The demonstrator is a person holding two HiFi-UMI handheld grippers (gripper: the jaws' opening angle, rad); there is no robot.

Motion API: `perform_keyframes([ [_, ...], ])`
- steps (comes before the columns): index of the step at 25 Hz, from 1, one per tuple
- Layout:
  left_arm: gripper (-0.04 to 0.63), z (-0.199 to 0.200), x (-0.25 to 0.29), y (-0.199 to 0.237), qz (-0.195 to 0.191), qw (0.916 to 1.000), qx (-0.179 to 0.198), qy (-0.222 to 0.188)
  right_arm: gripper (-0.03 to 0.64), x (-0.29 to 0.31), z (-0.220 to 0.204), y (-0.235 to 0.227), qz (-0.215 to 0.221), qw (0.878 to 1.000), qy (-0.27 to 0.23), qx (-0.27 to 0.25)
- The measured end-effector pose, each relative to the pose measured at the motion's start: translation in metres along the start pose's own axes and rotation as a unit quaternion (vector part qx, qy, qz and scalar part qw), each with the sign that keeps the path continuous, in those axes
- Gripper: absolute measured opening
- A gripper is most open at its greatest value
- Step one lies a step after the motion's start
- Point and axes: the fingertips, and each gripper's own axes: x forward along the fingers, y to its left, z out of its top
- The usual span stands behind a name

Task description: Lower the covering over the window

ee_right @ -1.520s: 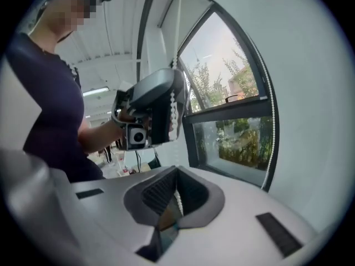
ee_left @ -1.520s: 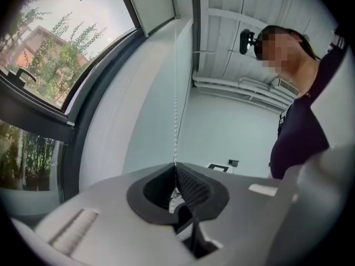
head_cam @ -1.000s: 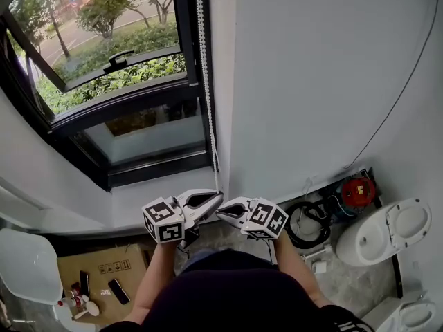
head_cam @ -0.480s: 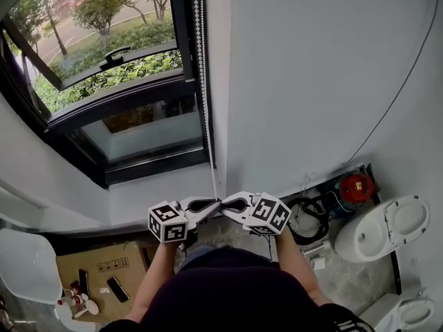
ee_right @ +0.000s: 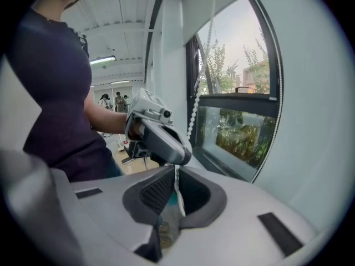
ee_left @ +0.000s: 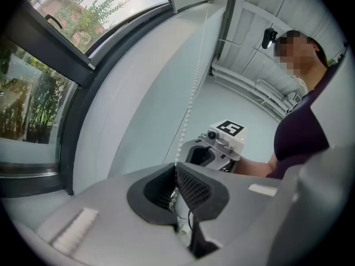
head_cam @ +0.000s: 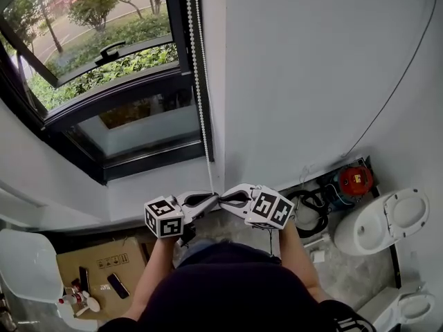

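Glossy plastic bead cord (ee_right: 193,118), matt blk window frame (head_cam: 176,26).

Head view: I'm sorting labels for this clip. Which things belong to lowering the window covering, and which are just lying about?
Part of the job:
bead chain
window
left gripper and right gripper, both shut on the bead chain

Just lying about:
toilet
cardboard box
coiled black hose
red device

White bead chain (head_cam: 206,137) hangs taut along the dark-framed window's (head_cam: 111,54) right edge, from 12 o'clock to centre.
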Motion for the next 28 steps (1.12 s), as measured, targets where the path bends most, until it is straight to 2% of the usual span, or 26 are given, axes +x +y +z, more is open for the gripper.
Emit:
perform_keyframes([
  [5, 0.015, 0.003, -0.013, 0.014, 0.021, 0.9998, 0.002, -0.005, 0.030, -0.029, 0.031, -0.012, -0.025, 0.997, -0.066, 0.010],
  [7, 0.015, 0.003, -0.015, 0.016, 0.023, 0.9997, 0.006, -0.005, 0.121, -0.034, 0.047, -0.014, -0.034, 0.995, -0.092, 0.006],
  [8, 0.015, 0.003, -0.015, 0.016, 0.022, 0.9997, 0.007, -0.005, 0.127, -0.035, 0.055, -0.015, -0.037, 0.994, -0.104, 0.003],
  [13, 0.015, 0.000, -0.010, 0.009, 0.007, 0.9999, 0.003, -0.010, 0.127, -0.033, 0.081, -0.018, -0.048, 0.988, -0.146, 0.003],
  [17, 0.015, -0.032, -0.007, 0.012, 0.013, 0.9991, -0.001, 0.041, 0.127, -0.030, 0.091, -0.016, -0.046, 0.985, -0.168, 0.012],
  [20, 0.015, -0.042, -0.010, 0.008, 0.001, 0.9990, -0.039, 0.021, 0.127, -0.026, 0.095, -0.016, -0.048, 0.985, -0.168, 0.008],
  [23, 0.015, -0.041, -0.006, 0.006, -0.006, 0.9990, -0.039, 0.019, 0.126, -0.024, 0.097, -0.016, -0.052, 0.983, -0.174, 0.008],
  [26, 0.015, -0.040, -0.005, 0.008, -0.004, 0.9991, -0.037, 0.021, 0.073, -0.026, 0.100, -0.019, -0.065, 0.980, -0.187, 0.014],
  [28, 0.015, -0.040, -0.005, 0.007, -0.006, 0.9991, -0.037, 0.021, 0.063, -0.030, 0.104, -0.021, -0.071, 0.977, -0.201, 0.021],
])
